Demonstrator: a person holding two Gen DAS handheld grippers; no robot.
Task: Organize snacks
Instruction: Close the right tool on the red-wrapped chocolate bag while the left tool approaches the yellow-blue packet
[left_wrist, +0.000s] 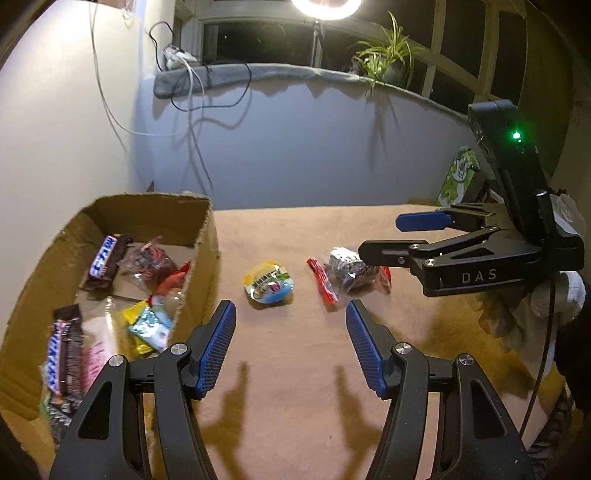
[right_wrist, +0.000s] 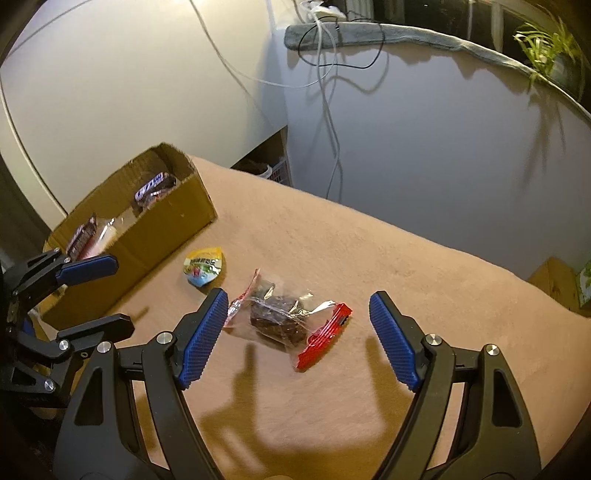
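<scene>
Just ahead of the wide-open right gripper (right_wrist: 297, 310) lies the clear snack bag (right_wrist: 284, 317).

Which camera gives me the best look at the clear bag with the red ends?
The right wrist view: the clear bag with red ends lies whole and unobstructed ahead of the open right gripper. In the left wrist view the bag is smaller, farther off, and the right gripper covers its far edge.

The left gripper (left_wrist: 290, 314) is wide open above the tan cloth (left_wrist: 303, 369). Ahead lie a yellow-blue snack packet (left_wrist: 269, 283) and a clear red-edged bag (left_wrist: 347, 275). The right gripper (left_wrist: 380, 236) is open beside the bag. The cardboard box (left_wrist: 155, 206) holds 2 chocolate bars.
</scene>
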